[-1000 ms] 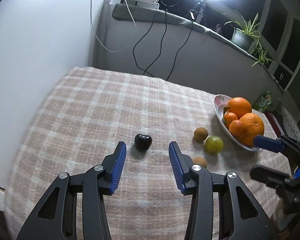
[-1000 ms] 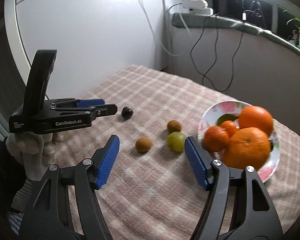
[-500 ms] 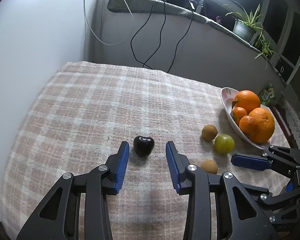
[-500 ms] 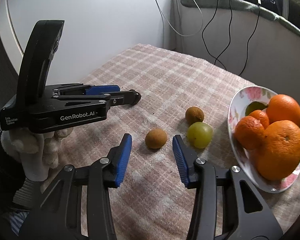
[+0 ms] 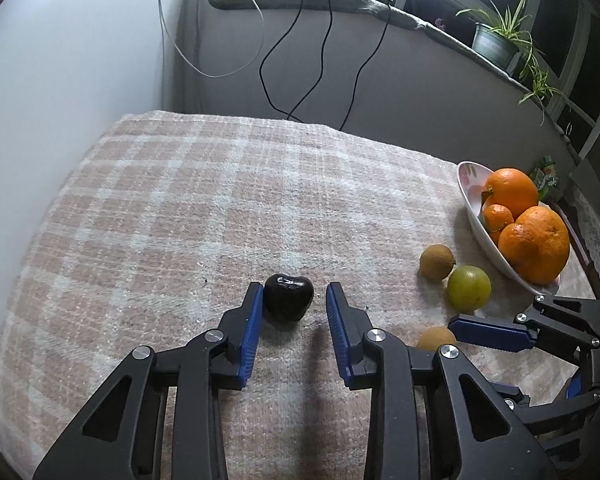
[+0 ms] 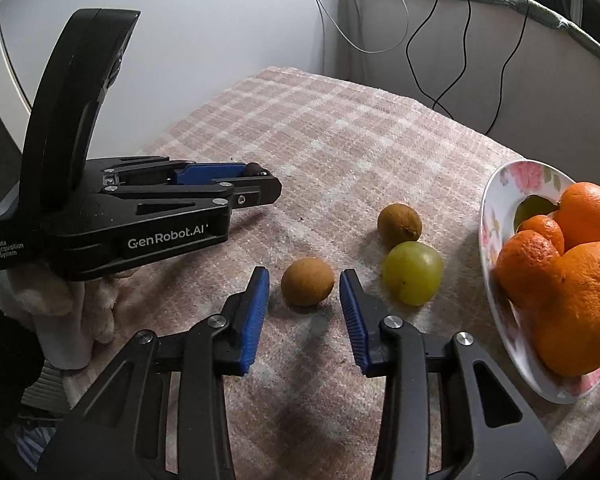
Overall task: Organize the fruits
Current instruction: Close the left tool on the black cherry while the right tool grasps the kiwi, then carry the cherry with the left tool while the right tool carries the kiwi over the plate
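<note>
Left gripper (image 5: 293, 300) fingers, closing, straddle the dark fruit (image 5: 288, 297); right gripper (image 6: 305, 287) fingers, closing, straddle the brown fruit (image 6: 307, 286); neither clamped.

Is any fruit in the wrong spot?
Yes. Four fruits lie loose on the cloth instead of in the plate with the oranges: a dark fruit, a green one and two brown ones. Nothing looks spilled or broken.

Four oranges (image 6: 580, 280) fill the plate (image 6: 496, 208) (two large, two small); on the cloth (image 6: 340, 132): two brown fruits (image 6: 307, 286), one green fruit (image 6: 413, 273), one dark fruit (image 5: 288, 297).
</note>
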A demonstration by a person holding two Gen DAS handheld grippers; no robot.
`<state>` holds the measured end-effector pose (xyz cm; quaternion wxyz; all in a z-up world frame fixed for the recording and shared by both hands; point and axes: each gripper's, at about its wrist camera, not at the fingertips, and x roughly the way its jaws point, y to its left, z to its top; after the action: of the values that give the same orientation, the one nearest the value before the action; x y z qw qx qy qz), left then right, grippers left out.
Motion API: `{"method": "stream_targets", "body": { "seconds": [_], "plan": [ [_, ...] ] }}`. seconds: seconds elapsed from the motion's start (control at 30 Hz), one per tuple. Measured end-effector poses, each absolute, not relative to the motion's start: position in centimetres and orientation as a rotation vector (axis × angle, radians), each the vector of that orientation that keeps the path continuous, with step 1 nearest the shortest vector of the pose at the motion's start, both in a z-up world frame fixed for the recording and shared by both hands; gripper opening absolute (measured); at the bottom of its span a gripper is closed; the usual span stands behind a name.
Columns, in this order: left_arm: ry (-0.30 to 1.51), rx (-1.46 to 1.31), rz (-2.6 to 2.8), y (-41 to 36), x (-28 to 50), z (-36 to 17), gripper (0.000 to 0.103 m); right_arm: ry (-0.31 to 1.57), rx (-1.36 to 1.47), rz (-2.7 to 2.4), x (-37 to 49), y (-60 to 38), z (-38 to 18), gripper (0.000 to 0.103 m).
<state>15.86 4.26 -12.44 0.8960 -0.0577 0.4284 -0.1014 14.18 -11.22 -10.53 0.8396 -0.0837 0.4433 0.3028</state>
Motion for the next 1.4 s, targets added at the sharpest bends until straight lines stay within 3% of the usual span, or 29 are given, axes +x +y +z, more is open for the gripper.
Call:
{"method": "stream_targets", "body": {
  "seconds": [0.13, 0.2, 0.73, 1.4],
  "plan": [
    [0.888, -0.113, -0.209, 4.2, 15.8, -12.5, 0.025, 0.943, -0.182, 0.639, 14.5, -10.8, -10.8, 0.037],
    [0.889, -0.110, -0.208, 4.2, 15.7, -12.5, 0.023, 0.949, -0.191, 0.636, 14.5, -10.7, -10.9, 0.030],
    [0.845, -0.108, -0.241, 3.6, 14.7, -10.9, 0.022, 0.886, -0.149, 0.633, 13.1, -12.7, -8.9, 0.029],
    [0.800, -0.075, -0.358, -2.5, 15.1, -8.1, 0.022, 0.782, -0.049, 0.499, 11.5, -23.7, -4.3, 0.029]
  ]
}}
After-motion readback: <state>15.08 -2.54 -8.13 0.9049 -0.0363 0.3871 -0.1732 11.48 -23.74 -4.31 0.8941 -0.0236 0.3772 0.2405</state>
